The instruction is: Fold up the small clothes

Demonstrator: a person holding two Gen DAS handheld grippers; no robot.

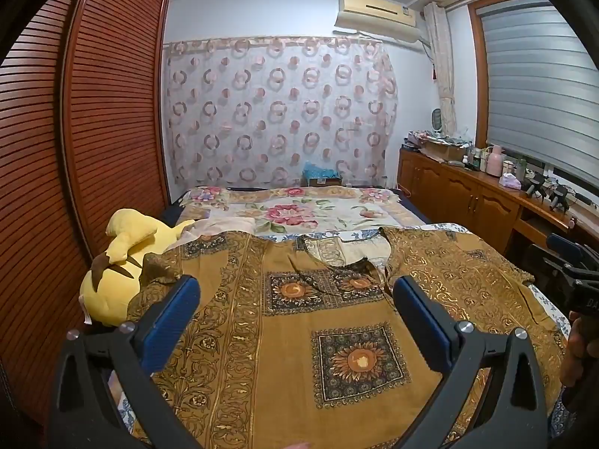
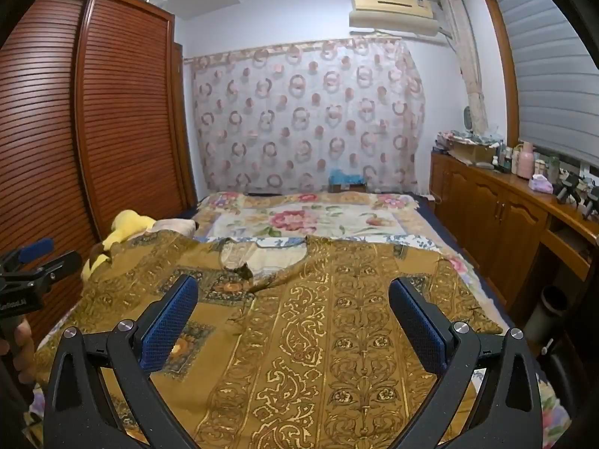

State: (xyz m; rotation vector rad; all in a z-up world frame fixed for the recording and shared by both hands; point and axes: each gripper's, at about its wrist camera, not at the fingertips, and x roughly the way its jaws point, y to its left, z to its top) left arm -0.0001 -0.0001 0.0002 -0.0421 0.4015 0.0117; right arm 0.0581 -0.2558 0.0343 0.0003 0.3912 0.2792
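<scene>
Left wrist view: the left gripper (image 1: 295, 292) hangs spread wide above the mustard garment (image 1: 299, 336), empty; the right gripper (image 2: 294, 292) likewise.

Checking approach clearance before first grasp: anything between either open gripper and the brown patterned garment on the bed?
Nothing visible. The garment lies spread flat directly below the open left gripper and right gripper. The yellow plush toy sits at the garment's left edge, against its sleeve, not in either path.

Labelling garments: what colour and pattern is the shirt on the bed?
Mustard-brown shirt with gold scrollwork bands and dark sunflower squares; clearest in the left wrist view.
</scene>
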